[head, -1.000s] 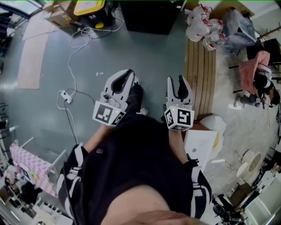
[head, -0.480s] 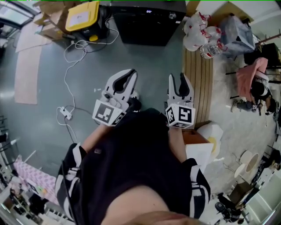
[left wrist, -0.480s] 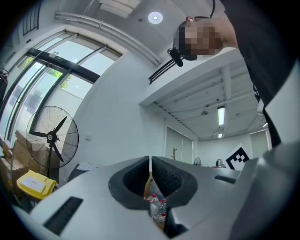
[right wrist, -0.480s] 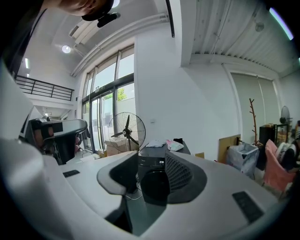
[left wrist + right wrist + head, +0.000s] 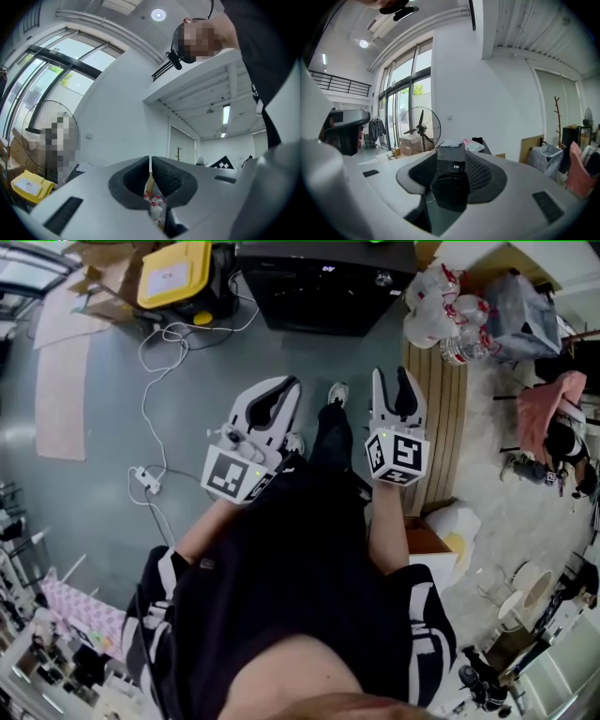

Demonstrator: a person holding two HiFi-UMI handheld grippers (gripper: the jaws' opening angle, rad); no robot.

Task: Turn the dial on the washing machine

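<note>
The black washing machine (image 5: 323, 287) stands at the far edge of the grey floor, with a small round dial (image 5: 382, 278) near its top right corner. In the right gripper view the washing machine (image 5: 451, 183) shows straight ahead between the jaws, still some way off, with a lit display (image 5: 456, 166). My right gripper (image 5: 392, 379) (image 5: 450, 164) is open, its jaws opening a little, with nothing between them. My left gripper (image 5: 282, 388) (image 5: 150, 161) is shut on nothing and points toward the machine's left.
A yellow-lidded box (image 5: 173, 263) and cardboard lie left of the machine. A white cable with a power strip (image 5: 145, 479) runs across the floor at left. A wooden slatted bench (image 5: 436, 418) and plastic bags (image 5: 441, 310) are at right. A floor fan (image 5: 417, 129) stands by the windows.
The person has walked forward, so the washing machine has come further into view at the top. Both grippers have risen slightly in the frame. One foot has stepped out between them.
</note>
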